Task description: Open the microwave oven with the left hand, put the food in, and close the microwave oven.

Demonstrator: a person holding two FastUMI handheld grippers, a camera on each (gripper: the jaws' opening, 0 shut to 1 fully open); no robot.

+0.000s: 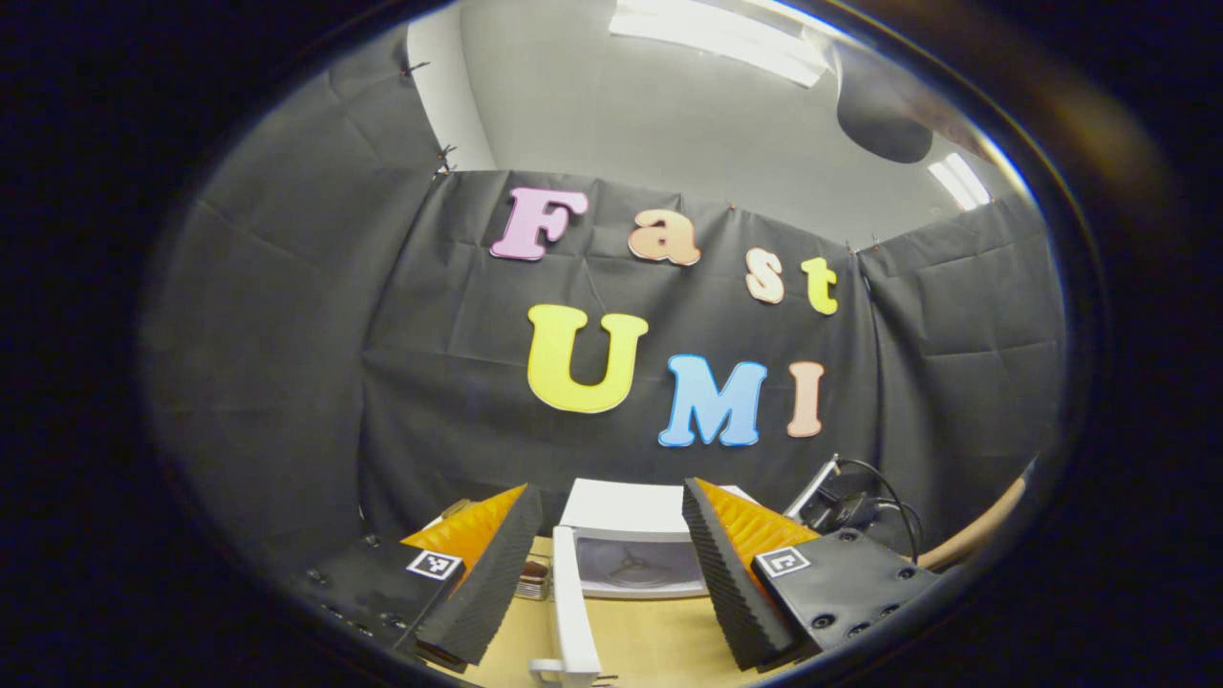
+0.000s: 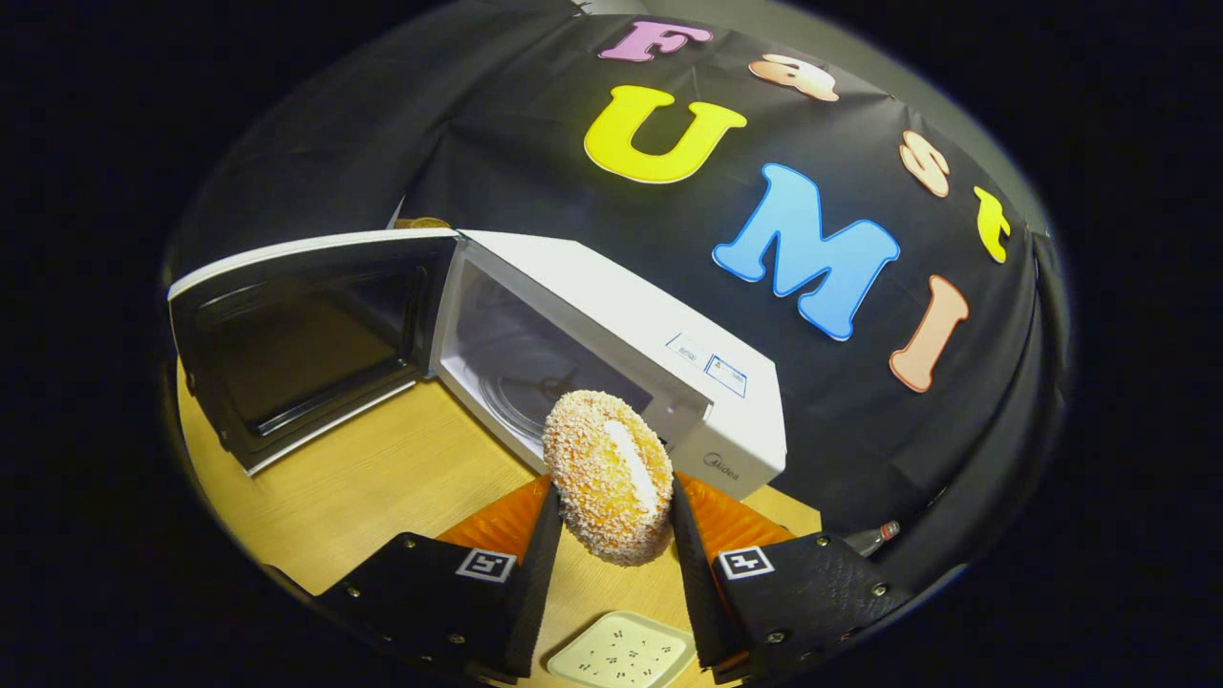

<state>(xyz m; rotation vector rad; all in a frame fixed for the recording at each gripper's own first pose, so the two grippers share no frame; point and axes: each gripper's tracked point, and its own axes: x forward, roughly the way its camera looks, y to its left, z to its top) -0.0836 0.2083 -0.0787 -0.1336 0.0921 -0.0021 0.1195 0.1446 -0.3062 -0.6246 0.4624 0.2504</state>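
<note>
The white microwave oven (image 2: 659,354) stands on the wooden table with its dark-windowed door (image 2: 296,334) swung wide to the left, and the glass turntable (image 2: 535,387) shows inside. My right gripper (image 2: 611,506) is shut on a round crumb-coated bun with a cream stripe (image 2: 609,475), held on edge above the table in front of the cavity. In the left gripper view, my left gripper (image 1: 611,573) stands open with nothing between its fingers. It points at the microwave oven (image 1: 631,540) from farther back, with the door's edge (image 1: 570,612) running toward me between the fingers.
A small cream square plate with dark specks (image 2: 621,655) lies on the table (image 2: 382,478) below the right gripper. A bottle cap (image 2: 884,530) peeks out at the right. In the left gripper view, the other gripper with its cable (image 1: 850,502) shows at the right.
</note>
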